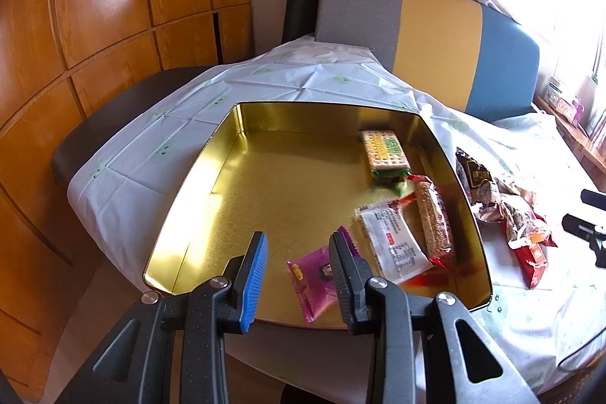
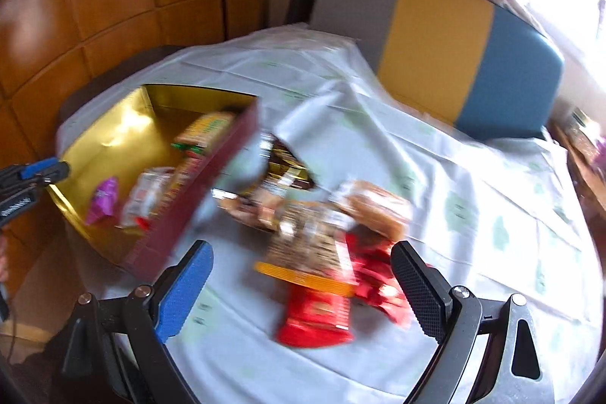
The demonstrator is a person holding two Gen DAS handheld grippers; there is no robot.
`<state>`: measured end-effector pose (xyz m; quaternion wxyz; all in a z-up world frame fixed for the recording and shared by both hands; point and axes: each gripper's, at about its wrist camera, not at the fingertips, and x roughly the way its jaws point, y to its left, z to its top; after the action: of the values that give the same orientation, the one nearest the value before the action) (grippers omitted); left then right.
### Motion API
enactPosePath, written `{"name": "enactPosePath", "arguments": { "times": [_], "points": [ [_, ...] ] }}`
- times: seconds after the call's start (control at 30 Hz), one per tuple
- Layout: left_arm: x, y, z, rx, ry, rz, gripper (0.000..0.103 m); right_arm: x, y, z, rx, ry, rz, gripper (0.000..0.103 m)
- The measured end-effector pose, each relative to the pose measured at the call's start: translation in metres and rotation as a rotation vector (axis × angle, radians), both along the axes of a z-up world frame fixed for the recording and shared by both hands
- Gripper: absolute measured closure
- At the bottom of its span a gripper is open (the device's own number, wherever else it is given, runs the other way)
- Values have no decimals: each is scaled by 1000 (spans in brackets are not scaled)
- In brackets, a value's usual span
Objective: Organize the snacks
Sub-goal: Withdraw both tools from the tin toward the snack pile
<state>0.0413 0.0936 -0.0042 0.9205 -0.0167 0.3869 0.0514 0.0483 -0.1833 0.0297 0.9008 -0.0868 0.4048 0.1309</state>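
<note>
A gold tin box (image 1: 212, 173) with a dark red outside (image 2: 197, 192) sits on the table. In it lie a purple packet (image 1: 312, 281), a white packet (image 1: 394, 245), a sesame bar (image 1: 433, 218) and a green-yellow cracker pack (image 1: 384, 150). My left gripper (image 1: 297, 252) is open and empty above the box's near edge, the purple packet just beyond its fingers. My right gripper (image 2: 301, 275) is wide open and empty over a loose snack pile: a red packet (image 2: 316, 315), a nut bar (image 2: 306, 252) and a bread pack (image 2: 378, 205). The right wrist view is blurred.
A white patterned tablecloth (image 2: 435, 154) covers the table. A grey, yellow and blue chair back (image 1: 435, 36) stands behind it. Wooden cabinets (image 1: 94, 6) line the left. Dark snack bags (image 1: 481, 184) lie right of the box. A shelf (image 1: 572, 108) is at far right.
</note>
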Motion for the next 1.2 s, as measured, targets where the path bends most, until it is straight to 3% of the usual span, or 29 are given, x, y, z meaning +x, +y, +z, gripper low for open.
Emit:
{"name": "enactPosePath", "arguments": {
  "times": [0.27, 0.5, 0.83, 1.2],
  "points": [
    [2, -32, 11, 37, 1, -101, 69, 17, -80, -17, -23, 51, -177, 8],
    [11, -78, 21, 17, 26, -255, 69, 30, -126, -33, 85, 146, -343, 8],
    [58, -150, 32, -46, 117, -470, 69, 28, -133, -23, 188, 147, -361, 8],
    [133, -214, -11, 31, 294, -526, 69, 24, -137, -11, 251, 120, -348, 8]
  ]
}}
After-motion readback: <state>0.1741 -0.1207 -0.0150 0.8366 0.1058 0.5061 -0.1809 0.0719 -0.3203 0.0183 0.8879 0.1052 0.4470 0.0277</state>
